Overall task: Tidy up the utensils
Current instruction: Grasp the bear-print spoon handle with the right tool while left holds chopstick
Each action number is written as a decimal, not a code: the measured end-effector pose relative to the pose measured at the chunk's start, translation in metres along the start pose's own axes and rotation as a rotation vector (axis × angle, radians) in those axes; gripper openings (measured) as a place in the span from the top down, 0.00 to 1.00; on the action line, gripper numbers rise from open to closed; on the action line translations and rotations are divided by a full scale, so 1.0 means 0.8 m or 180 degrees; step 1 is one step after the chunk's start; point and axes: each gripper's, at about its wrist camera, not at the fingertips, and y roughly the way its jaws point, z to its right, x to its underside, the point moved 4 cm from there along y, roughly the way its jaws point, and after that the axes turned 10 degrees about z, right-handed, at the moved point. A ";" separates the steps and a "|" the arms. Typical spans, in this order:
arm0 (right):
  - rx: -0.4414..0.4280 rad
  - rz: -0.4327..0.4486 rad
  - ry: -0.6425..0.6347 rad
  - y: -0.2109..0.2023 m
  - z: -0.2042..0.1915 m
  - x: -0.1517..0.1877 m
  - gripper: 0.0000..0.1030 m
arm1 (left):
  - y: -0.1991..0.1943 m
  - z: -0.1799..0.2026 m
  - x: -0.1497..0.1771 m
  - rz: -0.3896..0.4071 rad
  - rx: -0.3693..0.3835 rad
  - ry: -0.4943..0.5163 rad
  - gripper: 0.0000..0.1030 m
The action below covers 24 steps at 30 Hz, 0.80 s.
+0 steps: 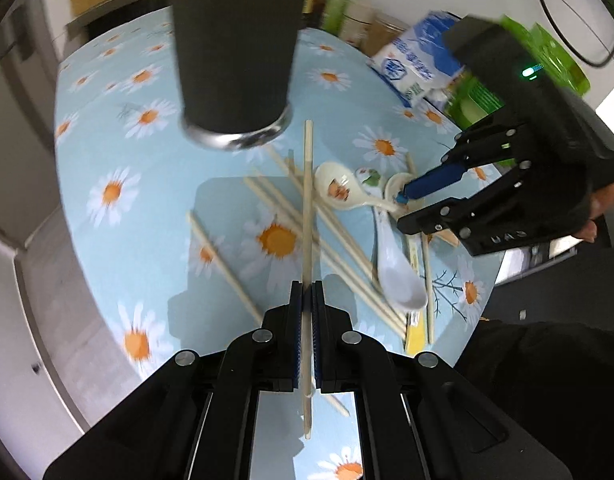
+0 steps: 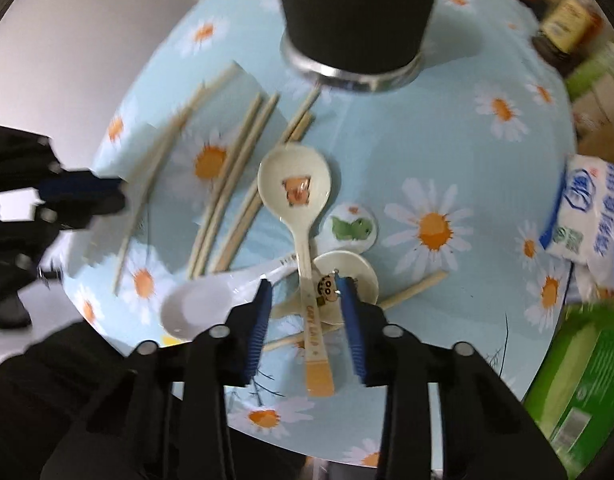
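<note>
Right wrist view: four ceramic spoons, among them a cream bear-print ceramic spoon [image 2: 295,188], are framed by wide-spread right fingers [image 2: 307,304]; one pale wooden chopstick [image 1: 307,216] is clamped in left fingers [image 1: 307,300]; tall dark cup [image 2: 357,12] behind.

Four spoons [image 2: 294,192], one black cup [image 2: 357,16].

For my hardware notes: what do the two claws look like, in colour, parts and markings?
Both claws, left claw and right claw, are black linkage frames with silver round pins and ribbed blue finger pads. The right claw's body carries a green light and pale embossed letters.
</note>
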 end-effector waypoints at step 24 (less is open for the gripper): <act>-0.0201 -0.0302 -0.0038 0.000 0.016 -0.036 0.92 | -0.003 -0.020 0.028 0.0206 0.0009 -0.0520 0.97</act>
